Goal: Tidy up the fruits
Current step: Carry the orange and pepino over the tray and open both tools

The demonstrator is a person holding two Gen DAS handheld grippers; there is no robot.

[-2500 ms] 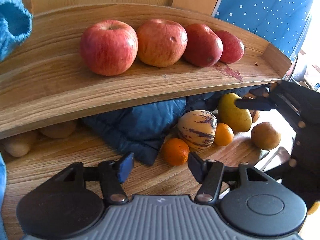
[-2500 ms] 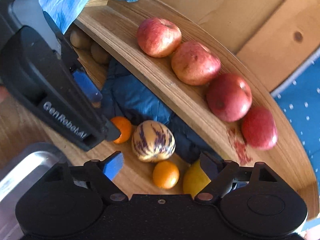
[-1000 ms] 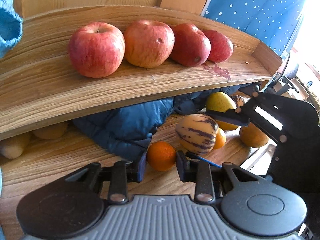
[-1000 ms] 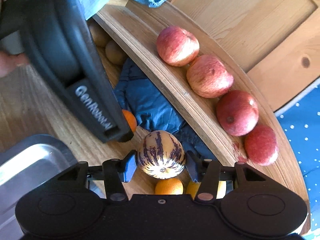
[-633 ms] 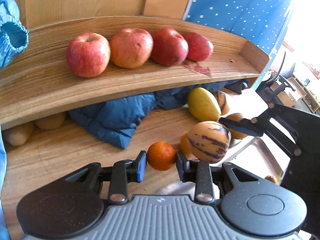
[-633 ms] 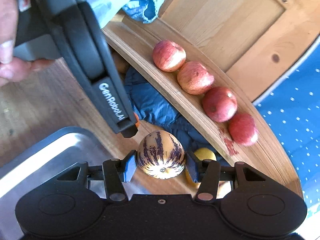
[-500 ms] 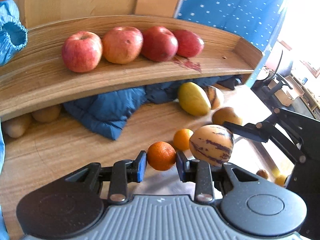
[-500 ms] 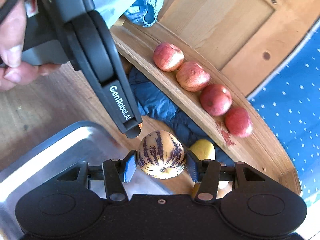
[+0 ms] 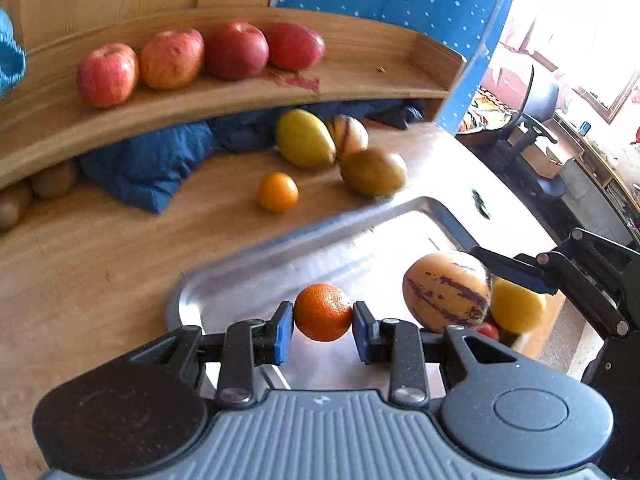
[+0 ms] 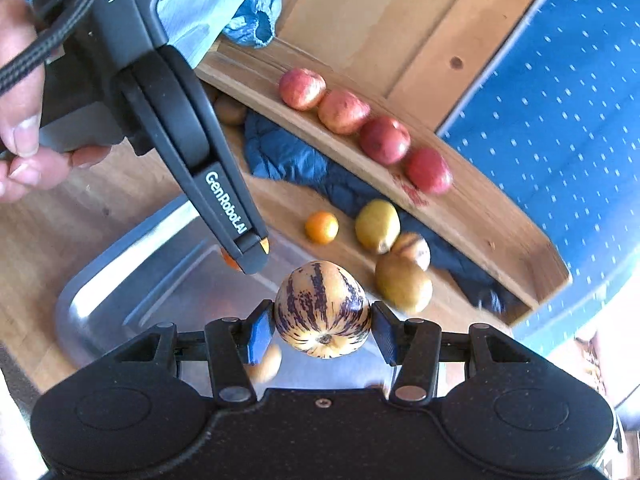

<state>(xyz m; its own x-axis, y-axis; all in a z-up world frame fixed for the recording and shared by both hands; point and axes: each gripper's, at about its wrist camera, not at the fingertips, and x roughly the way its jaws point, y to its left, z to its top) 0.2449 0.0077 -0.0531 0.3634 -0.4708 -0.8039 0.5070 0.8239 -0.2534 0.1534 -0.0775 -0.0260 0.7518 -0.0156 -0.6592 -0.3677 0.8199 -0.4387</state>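
While both grippers hang over the shallow stainless-steel tray [image 9: 248, 264], each carries one fruit. The left gripper [image 9: 323, 327] has its blue-padded jaws pinching a small round orange tangerine [image 9: 323, 312] from either side, held clear above the tray floor. The right gripper [image 10: 323, 326] has its jaws pinching a cream, purple-striped pepino melon [image 10: 322, 309], stem end toward the camera, also above the tray; in the left wrist view that melon [image 9: 447, 297] appears to the right of the tangerine, near it but apart. Beyond the melon, inside the tray, lie a yellow lemon-like fruit [image 9: 517, 305] and a small red fruit [image 9: 489, 331], partly hidden.

On the wooden tabletop [image 9: 92, 248] behind the tray rest a second small orange [image 9: 278, 192], a yellow-green mango [image 9: 305, 144], another striped melon [image 9: 348, 136] just behind it, and a brownish-green round fruit [image 9: 374, 172]. A crumpled dark blue cloth [image 9: 160, 164] lies under the curved wooden shelf [image 9: 360, 84], which bears four red apples [image 9: 200, 58] in a touching row. A person's hand [image 10: 20, 120] grips the left device's handle.
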